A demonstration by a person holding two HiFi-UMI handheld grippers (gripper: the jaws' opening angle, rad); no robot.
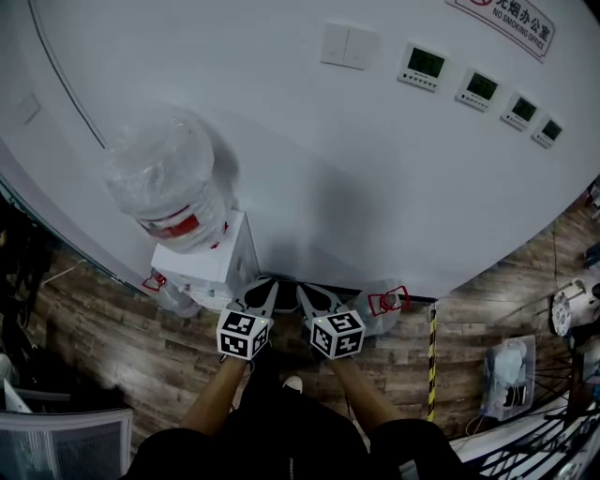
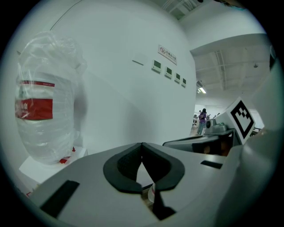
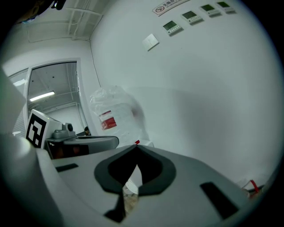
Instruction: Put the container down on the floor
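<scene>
Clear crinkled water bottle point(image 1: 167, 178) with red-and-white label, white dispenser point(image 1: 214, 267), white wall point(image 1: 309, 159), brown wood-grain floor point(image 1: 112, 347), yellow-and-black striped tape point(image 1: 432, 361), left gripper point(image 1: 266, 284) and right gripper point(image 1: 304, 291) grey, black pads, black-and-white marker squares.

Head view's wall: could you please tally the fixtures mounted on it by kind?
Display panels: 4
Switch plate: 1
Sign: 1
Total: 6
</scene>
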